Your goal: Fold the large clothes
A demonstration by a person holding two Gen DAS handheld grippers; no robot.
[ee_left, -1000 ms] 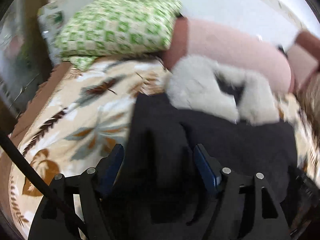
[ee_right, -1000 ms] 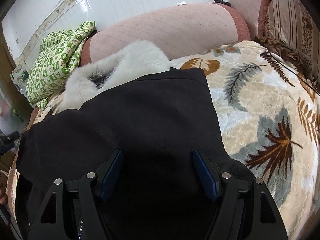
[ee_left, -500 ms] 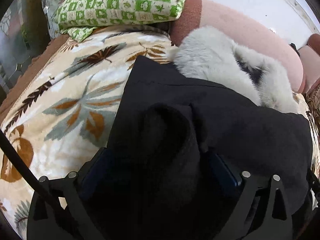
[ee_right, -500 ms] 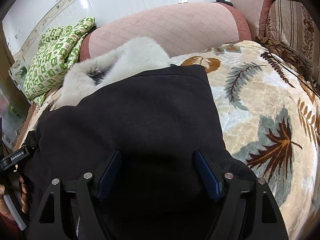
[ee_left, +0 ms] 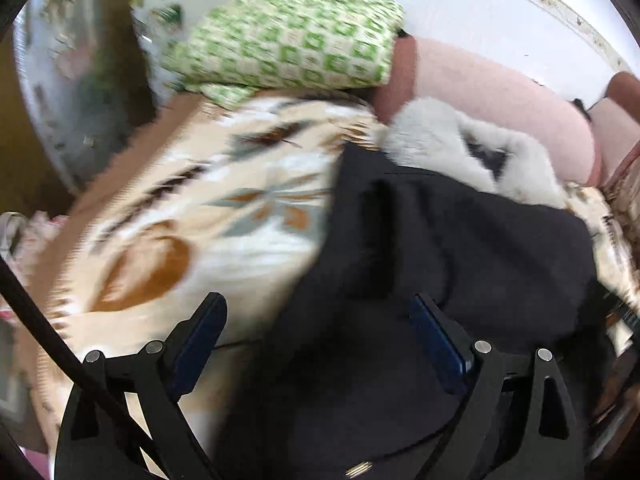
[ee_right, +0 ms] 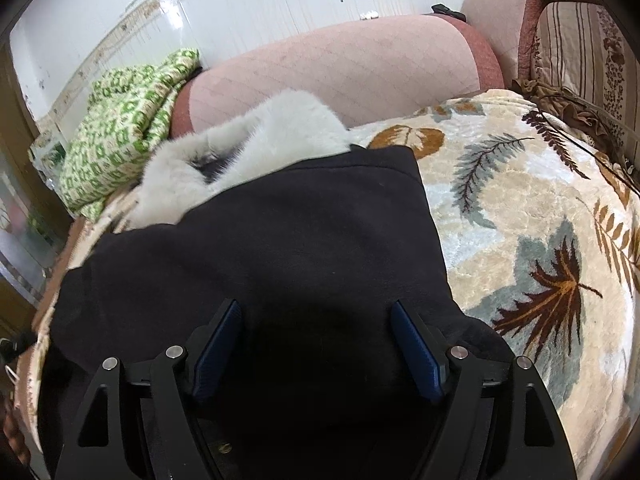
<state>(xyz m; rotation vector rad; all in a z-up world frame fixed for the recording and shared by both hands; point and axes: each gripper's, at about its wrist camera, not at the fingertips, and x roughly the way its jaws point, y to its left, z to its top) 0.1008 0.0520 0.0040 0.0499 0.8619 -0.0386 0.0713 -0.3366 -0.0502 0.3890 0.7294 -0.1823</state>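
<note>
Black coat (ee_right: pixel 280 248) lies spread flat on the leaf-print blanket (ee_right: pixel 520 208), its white fur collar (ee_right: pixel 248 148) bunched against the pink sofa back (ee_right: pixel 340 76).

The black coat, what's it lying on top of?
The black coat lies on a leaf-patterned blanket, with its white fur collar against the pink sofa back. What is beneath the blanket is hidden.

Leaf-print blanket (ee_right: pixel 520 208) — black coat (ee_right: pixel 300 248) spread flat on it
</note>
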